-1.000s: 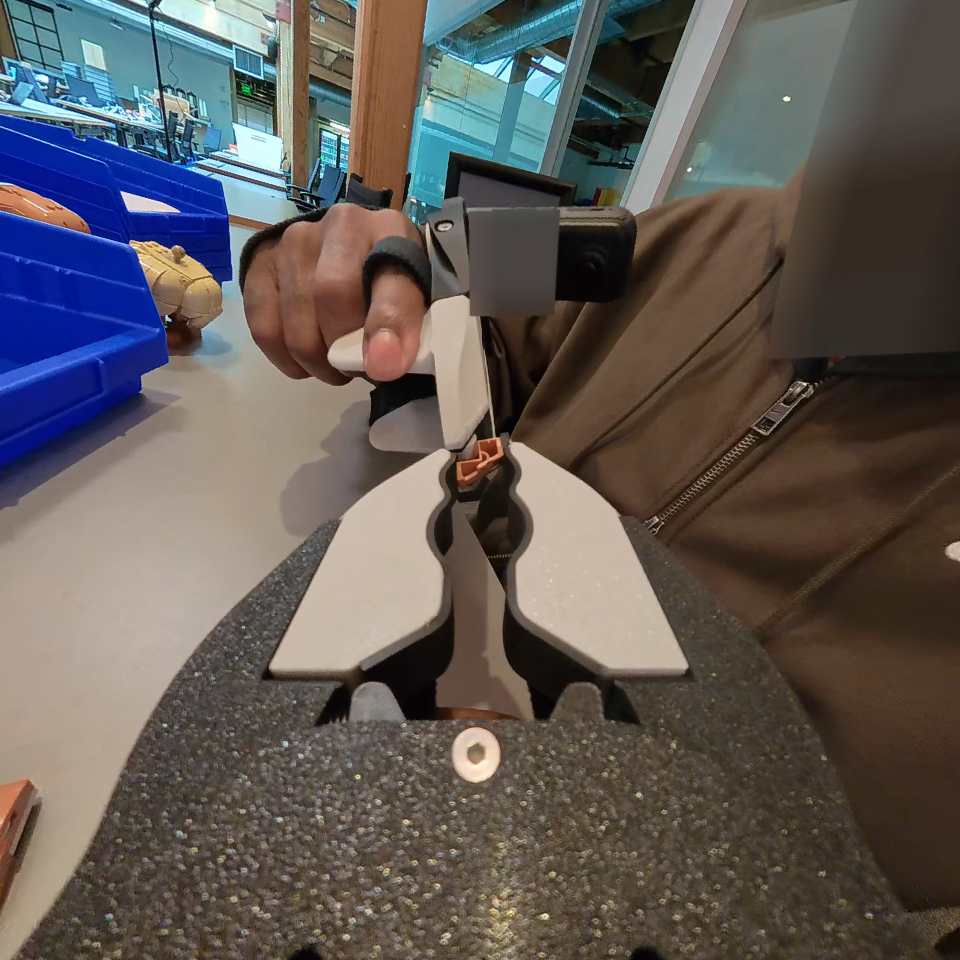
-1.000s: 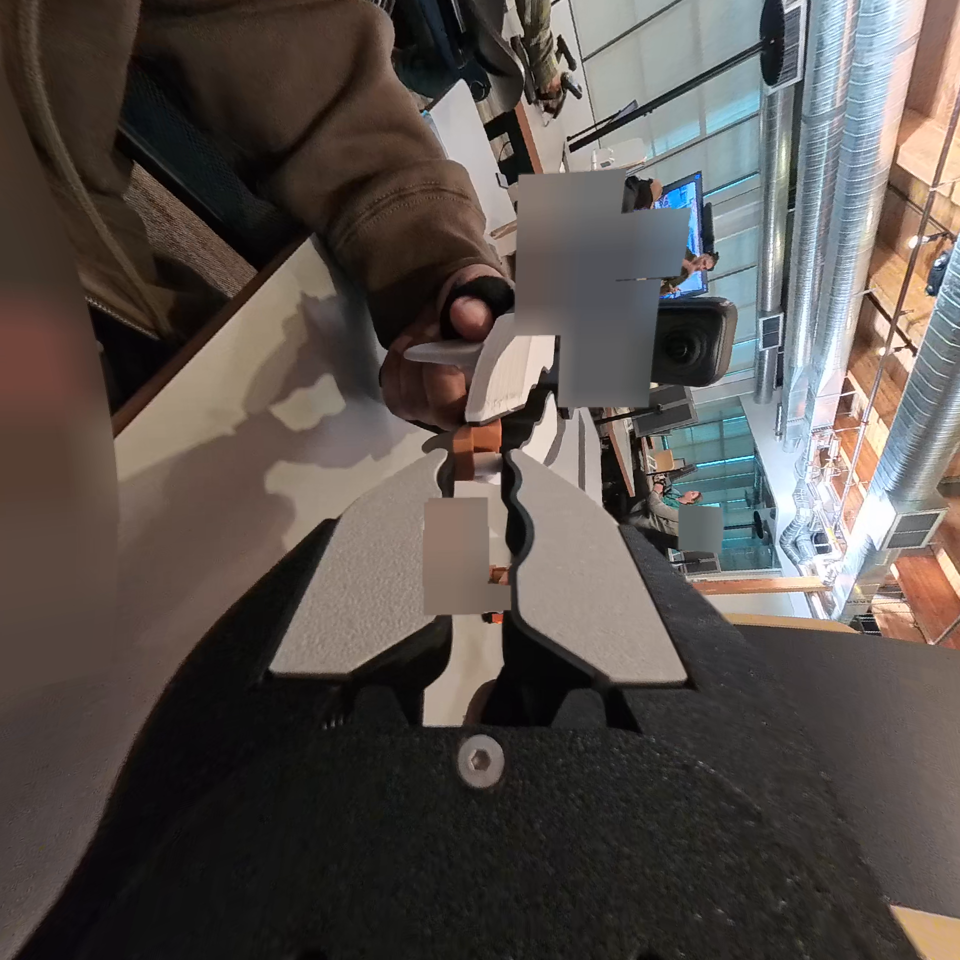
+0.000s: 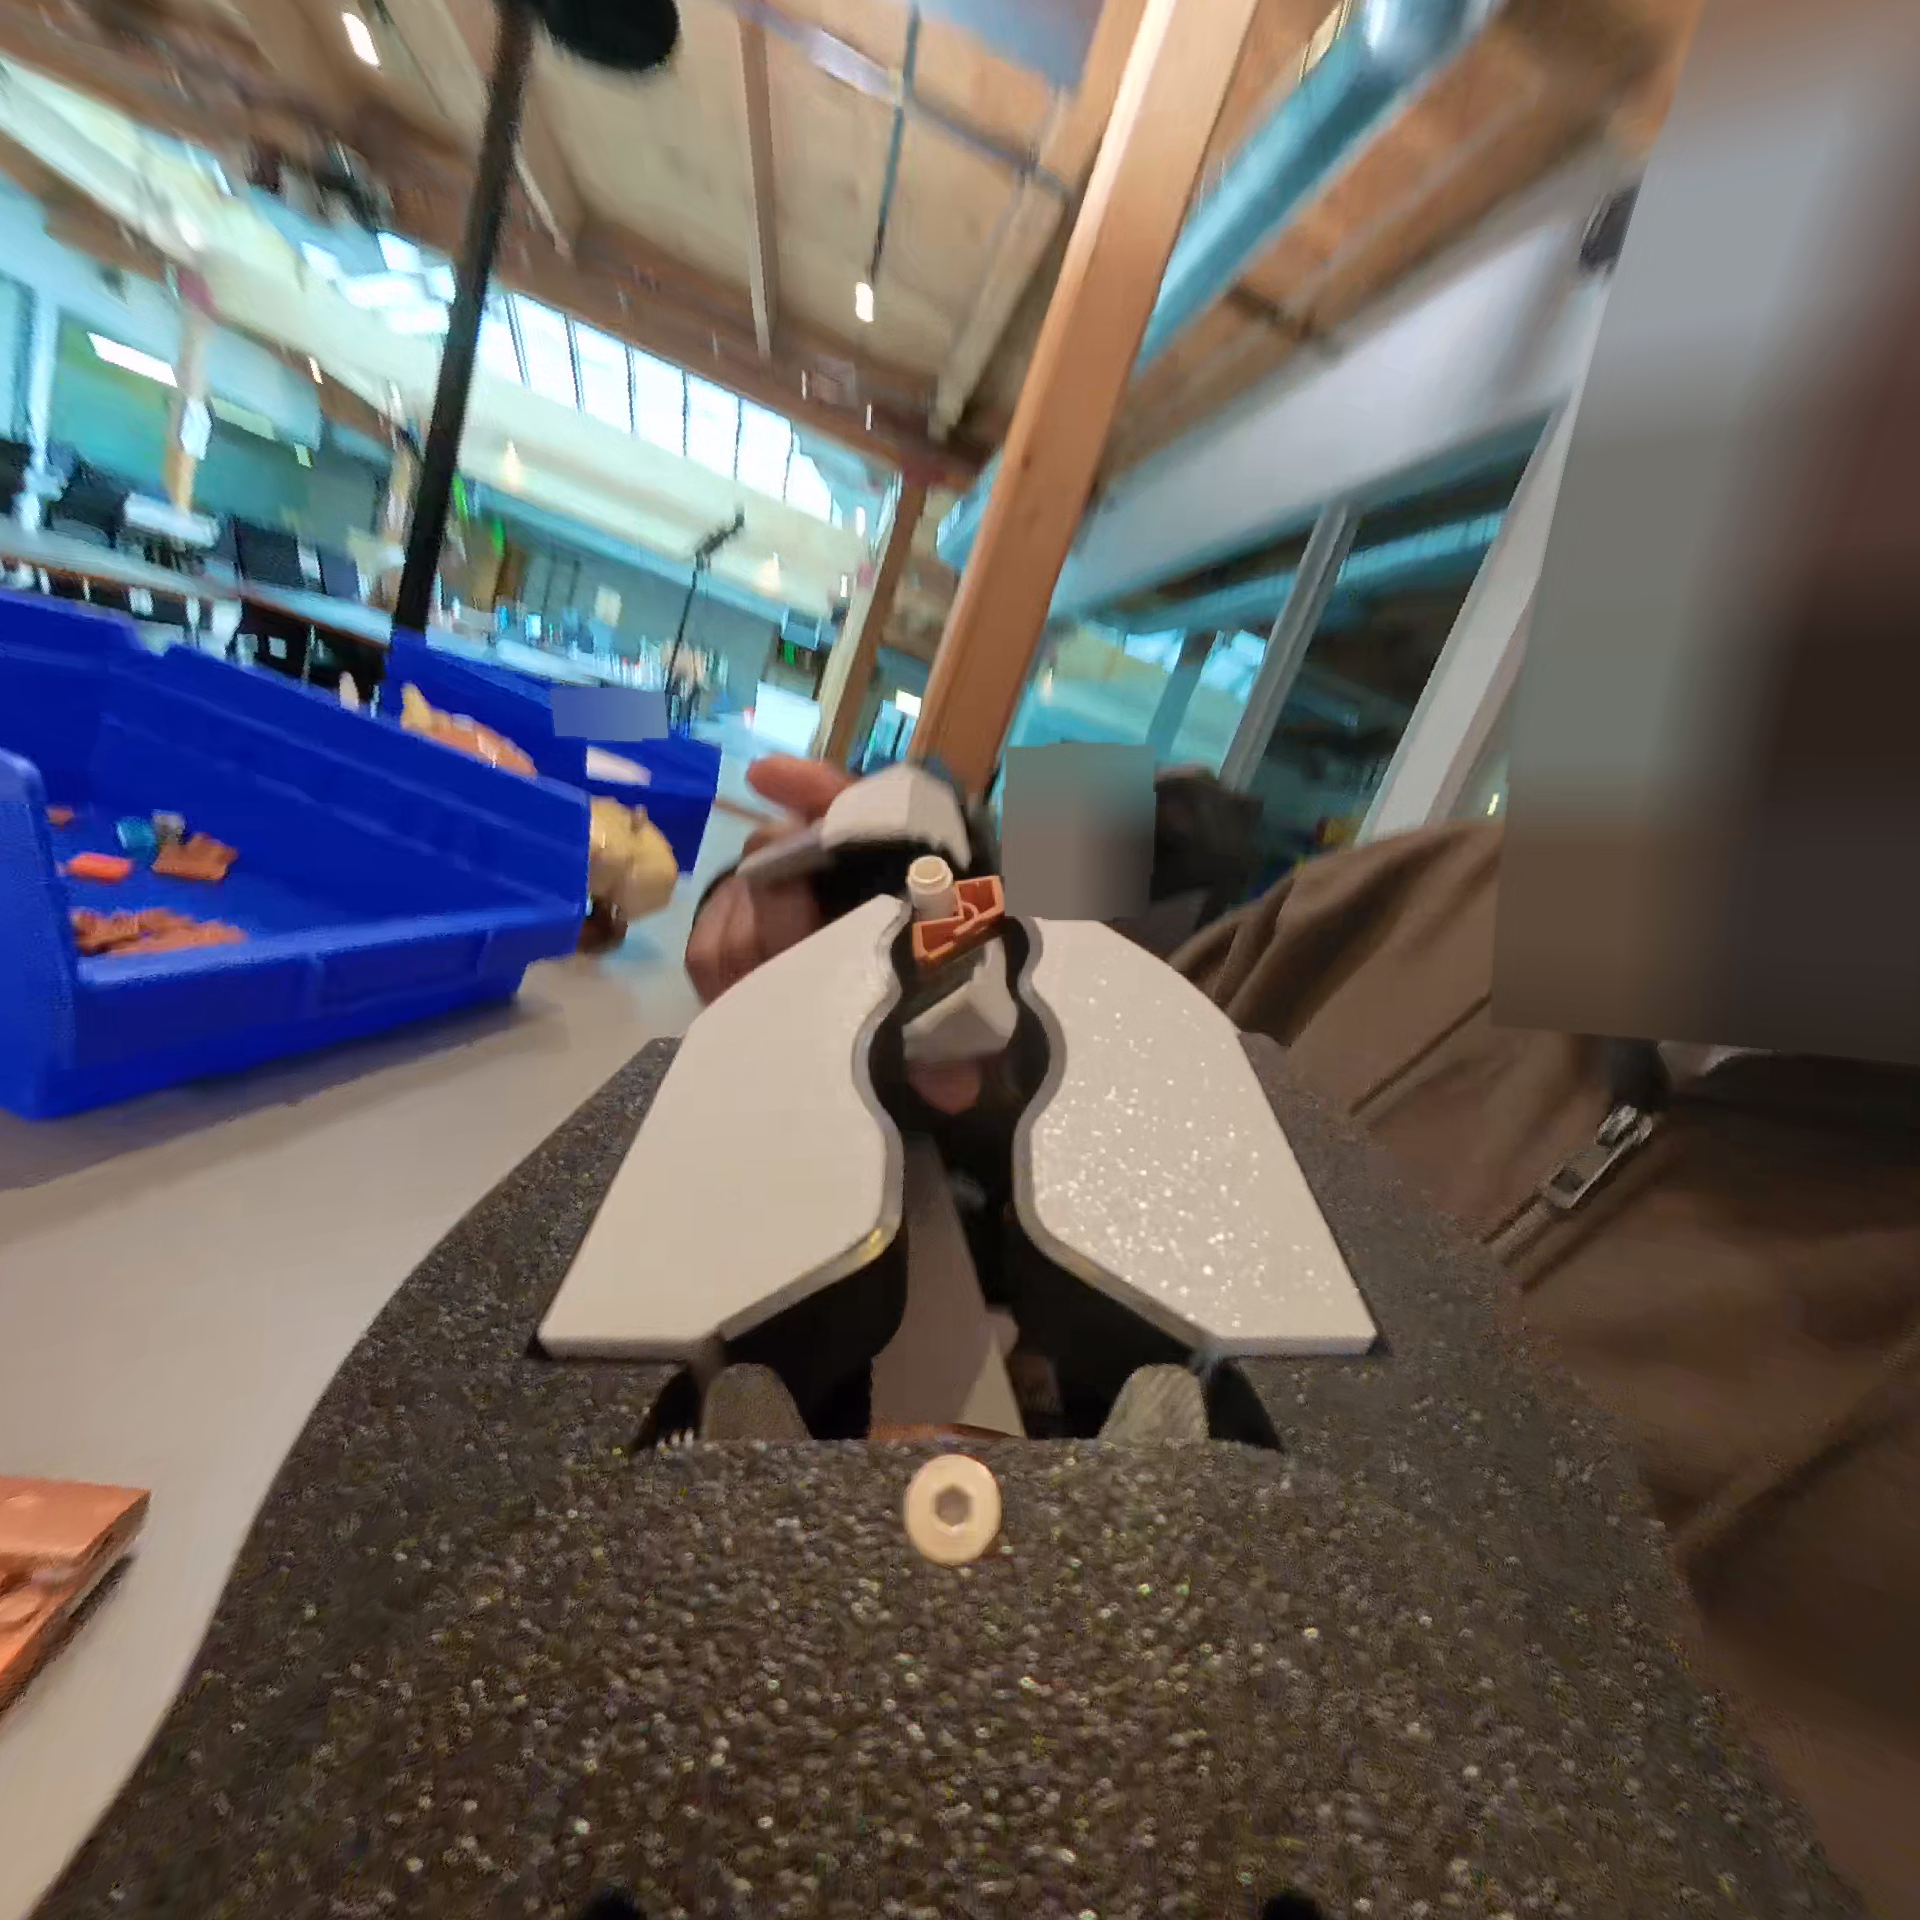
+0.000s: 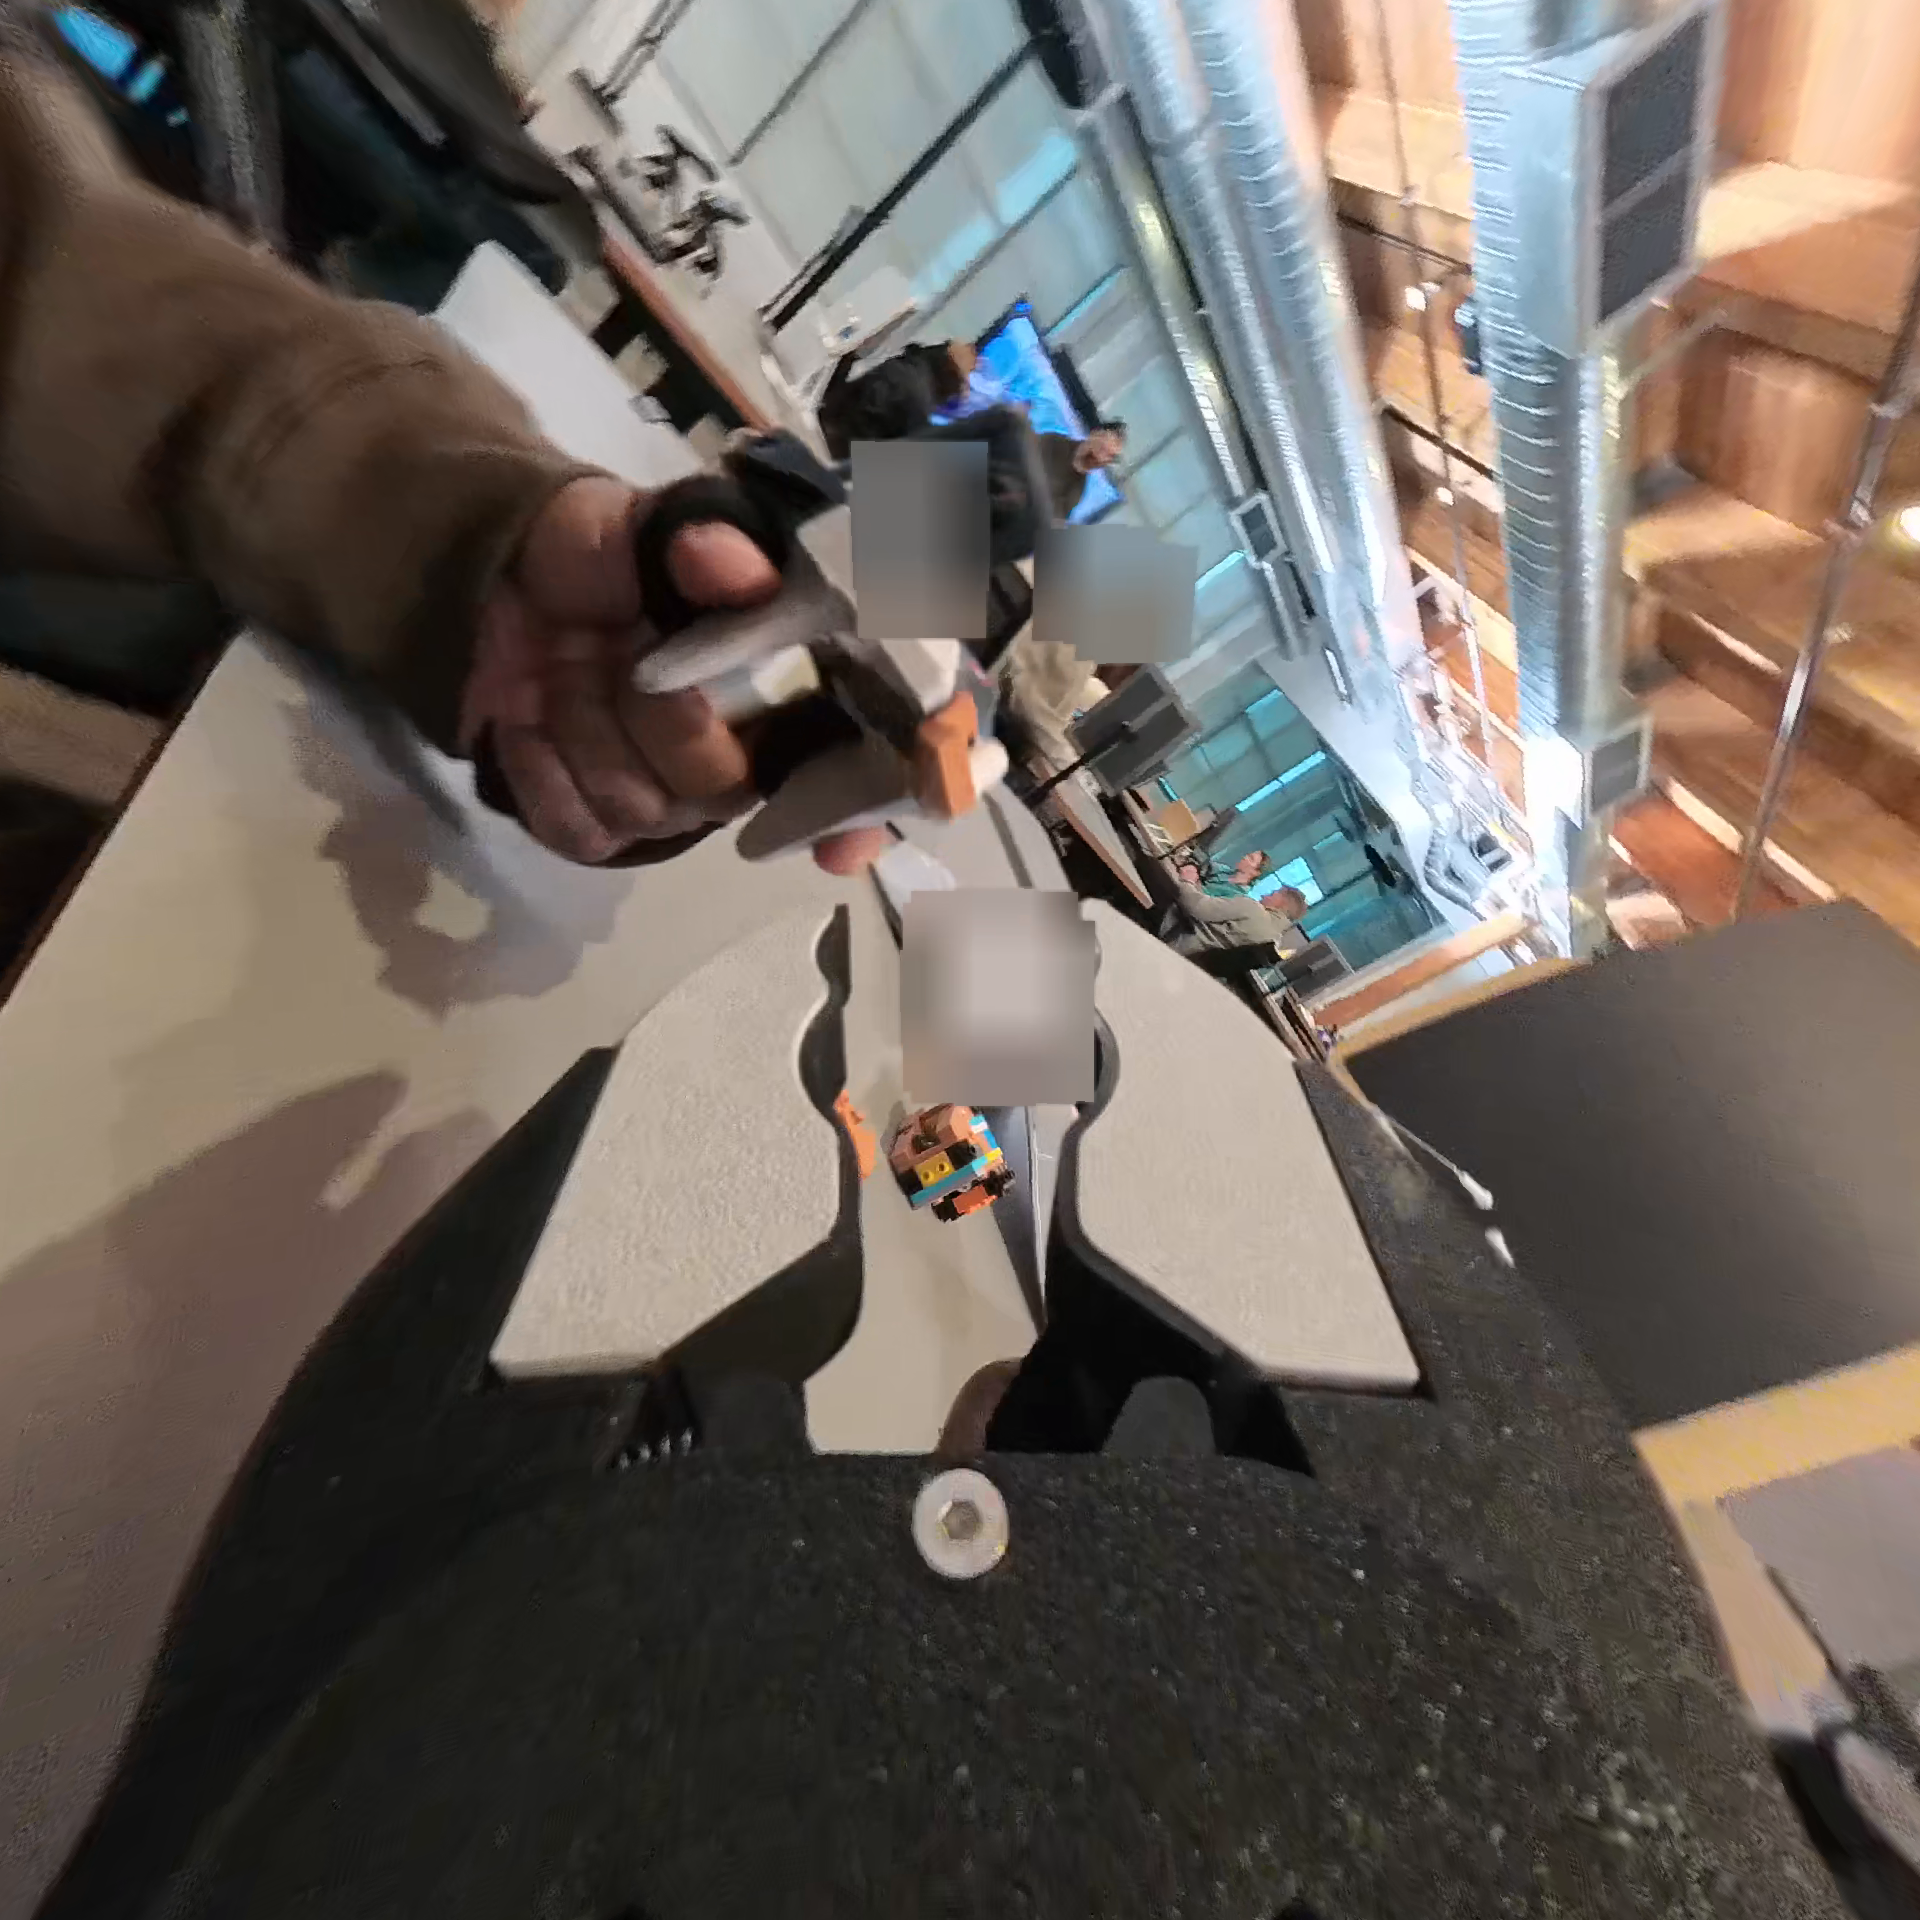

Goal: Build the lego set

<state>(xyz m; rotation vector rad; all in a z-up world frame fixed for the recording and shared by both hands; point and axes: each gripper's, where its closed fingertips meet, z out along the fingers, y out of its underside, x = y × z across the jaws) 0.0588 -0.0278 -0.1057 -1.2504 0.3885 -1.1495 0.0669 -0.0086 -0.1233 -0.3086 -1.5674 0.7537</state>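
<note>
Both grippers have separated: left gripper [image 3: 961, 935], frame centre, pinches the light, stiff brick [image 3: 958, 920] by its sides; right gripper [image 4: 961, 935] gapes empty.

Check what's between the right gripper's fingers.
Right wrist view: right gripper is open; through the gap a small multicoloured lego model shows on the table. Nearer the tips a blur patch hides it.

A large open hall is seen, with a slanted wooden post [image 3: 1049, 416], a timbered ceiling and a band of bright windows [image 3: 665, 400]. Silver ventilation ducts [image 4: 1538, 416] are hung overhead.
</note>
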